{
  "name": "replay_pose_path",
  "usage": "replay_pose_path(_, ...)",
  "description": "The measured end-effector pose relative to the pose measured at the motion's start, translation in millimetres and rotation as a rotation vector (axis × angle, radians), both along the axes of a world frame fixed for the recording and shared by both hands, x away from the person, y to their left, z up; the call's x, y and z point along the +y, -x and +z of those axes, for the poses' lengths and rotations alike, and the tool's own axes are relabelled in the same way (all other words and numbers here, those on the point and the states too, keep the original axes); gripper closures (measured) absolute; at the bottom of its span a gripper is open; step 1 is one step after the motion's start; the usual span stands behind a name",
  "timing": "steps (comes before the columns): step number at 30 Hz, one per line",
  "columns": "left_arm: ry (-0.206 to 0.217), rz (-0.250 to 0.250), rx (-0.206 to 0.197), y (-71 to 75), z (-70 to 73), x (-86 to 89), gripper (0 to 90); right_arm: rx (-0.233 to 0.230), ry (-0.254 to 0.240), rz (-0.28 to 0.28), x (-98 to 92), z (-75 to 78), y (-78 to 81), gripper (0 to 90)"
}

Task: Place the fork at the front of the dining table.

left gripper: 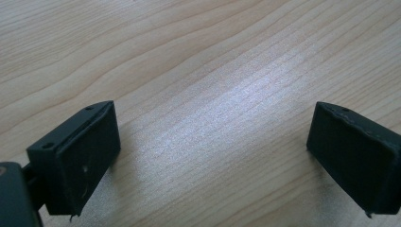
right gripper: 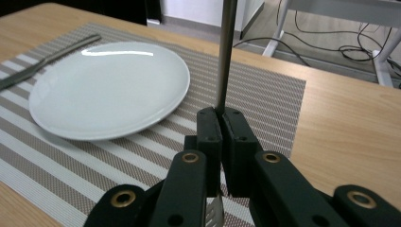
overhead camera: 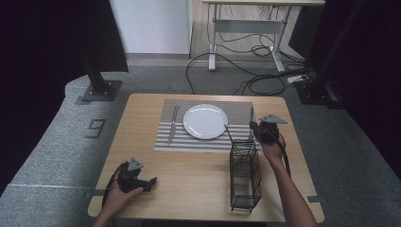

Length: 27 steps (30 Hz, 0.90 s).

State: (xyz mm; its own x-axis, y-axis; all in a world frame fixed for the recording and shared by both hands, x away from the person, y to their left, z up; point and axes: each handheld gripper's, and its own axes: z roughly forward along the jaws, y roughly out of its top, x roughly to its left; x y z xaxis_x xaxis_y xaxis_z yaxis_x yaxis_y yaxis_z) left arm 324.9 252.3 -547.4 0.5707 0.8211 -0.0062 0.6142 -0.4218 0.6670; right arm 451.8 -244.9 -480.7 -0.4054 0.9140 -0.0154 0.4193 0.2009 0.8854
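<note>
A white plate [overhead camera: 205,121] [right gripper: 108,90] lies on a striped placemat [overhead camera: 189,143] [right gripper: 265,94], with a knife [overhead camera: 173,124] [right gripper: 47,59] to its left. My right gripper [overhead camera: 256,127] [right gripper: 221,116] hovers over the mat's right edge, shut on the thin handle of a metal utensil [right gripper: 226,52]. The handle points away from the jaws and its broad end sits low between them. My left gripper [overhead camera: 152,182] [left gripper: 213,142] rests open on bare wood near the table's front left, with nothing between its jaws.
A black wire basket [overhead camera: 245,175] stands at the front right of the wooden table [overhead camera: 142,142], just below my right gripper. A second utensil handle [overhead camera: 228,132] leans out of the basket's top. Cables and a desk frame lie on the floor beyond.
</note>
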Motion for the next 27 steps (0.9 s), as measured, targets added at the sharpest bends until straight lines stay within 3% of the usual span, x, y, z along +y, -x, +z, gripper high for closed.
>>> replay_pose_path(7, 0.0, 0.0, 0.0, 0.0, 0.0, 0.0, 3.2, 0.022, 0.021, -0.007, 0.6, -11.6, -4.4, 86.2)
replay_pose_path(16, -0.001, -0.001, -0.001, 0.1, 0.1, 0.0, 3.2, 0.015, 0.033, -0.003, 2.6, -14.2, -6.4, 86.3)
replay_pose_path(21, 0.0, 0.0, 0.0, -0.1, 0.0, 0.0, 3.2, 0.008, 0.015, 0.006, -0.4, -12.7, -6.6, 86.9)
replay_pose_path(27, 0.0, 0.0, 0.0, -0.1, 0.0, 0.0, 3.1, 0.012, -0.073, 0.047, -6.3, -8.8, -6.5, 86.9)
